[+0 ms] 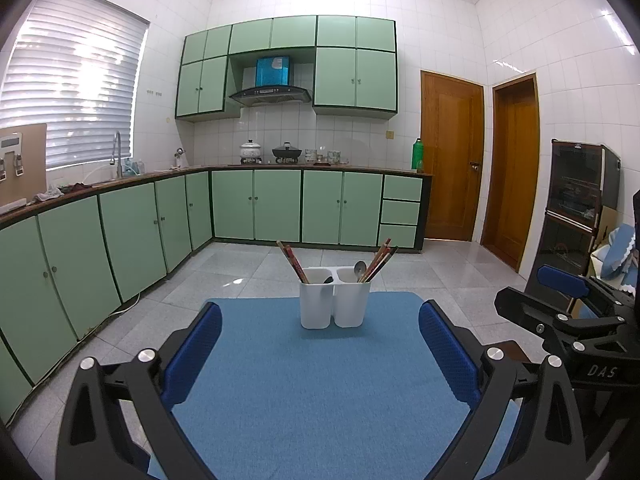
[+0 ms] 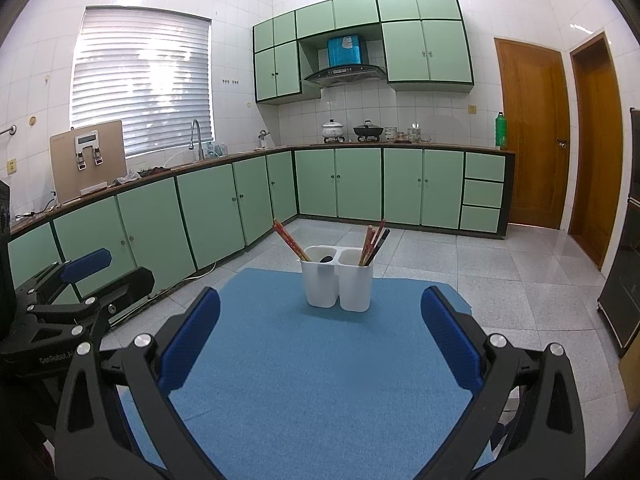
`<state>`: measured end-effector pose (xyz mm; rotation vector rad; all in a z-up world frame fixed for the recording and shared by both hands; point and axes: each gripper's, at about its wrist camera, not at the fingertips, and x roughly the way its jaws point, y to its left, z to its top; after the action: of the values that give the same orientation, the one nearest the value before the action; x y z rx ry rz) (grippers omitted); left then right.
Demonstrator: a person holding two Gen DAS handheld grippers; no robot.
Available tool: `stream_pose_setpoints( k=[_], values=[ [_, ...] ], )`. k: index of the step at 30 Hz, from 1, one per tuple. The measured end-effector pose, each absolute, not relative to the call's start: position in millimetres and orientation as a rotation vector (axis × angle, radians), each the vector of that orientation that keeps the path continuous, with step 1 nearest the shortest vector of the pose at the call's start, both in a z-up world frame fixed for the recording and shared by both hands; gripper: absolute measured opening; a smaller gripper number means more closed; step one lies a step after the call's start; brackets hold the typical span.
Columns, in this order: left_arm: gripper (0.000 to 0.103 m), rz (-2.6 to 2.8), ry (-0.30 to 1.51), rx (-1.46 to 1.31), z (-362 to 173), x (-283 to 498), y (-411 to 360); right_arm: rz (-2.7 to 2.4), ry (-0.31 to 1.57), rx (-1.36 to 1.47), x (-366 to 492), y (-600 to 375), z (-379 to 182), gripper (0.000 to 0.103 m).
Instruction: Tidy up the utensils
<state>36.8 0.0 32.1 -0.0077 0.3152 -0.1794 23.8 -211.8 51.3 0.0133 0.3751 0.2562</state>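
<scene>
A white two-compartment utensil holder stands at the far end of the blue mat. Its left cup holds red chopsticks and a dark spoon. The right cup holds several chopsticks and a metal spoon. My left gripper hangs open and empty above the mat, short of the holder. My right gripper is likewise open and empty, side by side with the left.
The mat covers a small table with tiled floor around it. Green base cabinets run along the left and back walls. Two wooden doors and a dark glass-front cabinet stand on the right.
</scene>
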Motion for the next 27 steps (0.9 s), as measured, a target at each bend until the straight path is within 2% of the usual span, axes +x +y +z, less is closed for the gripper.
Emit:
stream_pose_setpoints(
  k=[27],
  values=[
    [0.097,-0.177,0.311,-0.004,35.8,36.4,1.8,0.256,0.371,0.018,23.1,-211.6,50.1,0.098]
  ],
)
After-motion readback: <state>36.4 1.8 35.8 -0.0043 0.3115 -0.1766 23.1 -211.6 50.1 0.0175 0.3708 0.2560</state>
